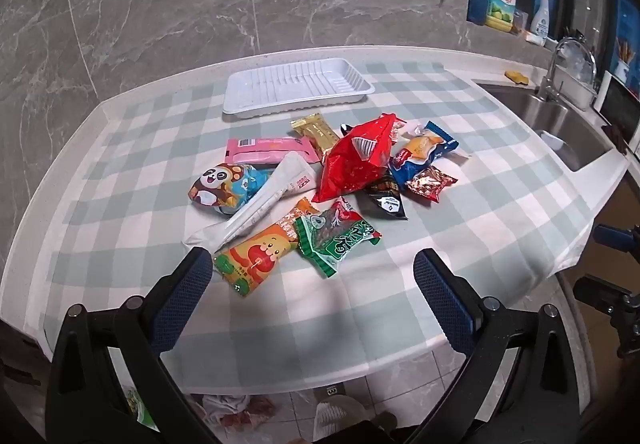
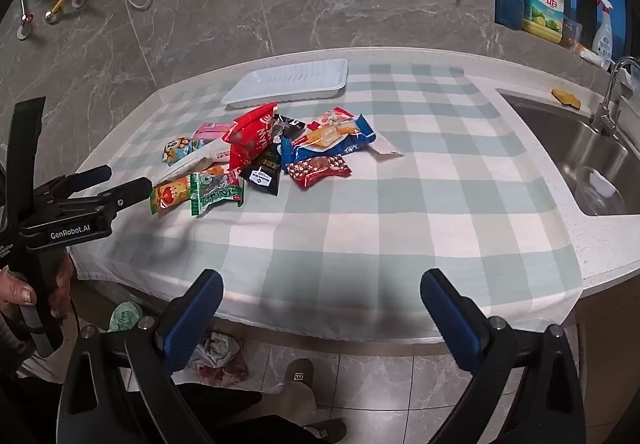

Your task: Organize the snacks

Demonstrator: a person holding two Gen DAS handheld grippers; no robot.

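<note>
Left gripper (image 1: 312,264): jaws released and wide apart, holding nothing, hanging over the near edge of the tabletop, just short of the orange packet
Right gripper (image 2: 320,284): jaws spread wide and bare, above the near edge of the checked cloth (image 2: 400,224), well to the right of the snack pile
White tray (image 1: 298,89): bare inside, lying flat on the cloth just behind the pile
Red bag (image 1: 356,160): crumpled at the middle of the pile, resting on other packets
Pink packet (image 1: 272,149): left of the red bag, just in front of the tray
Panda packet (image 1: 224,186): at the pile's left edge
Green packet (image 1: 338,240): at the pile's near edge, overlapping the orange packet (image 1: 256,256)
Blue packet (image 1: 424,152): right of the red bag
Sink (image 2: 592,164): set into the tabletop far right of the pile
</note>
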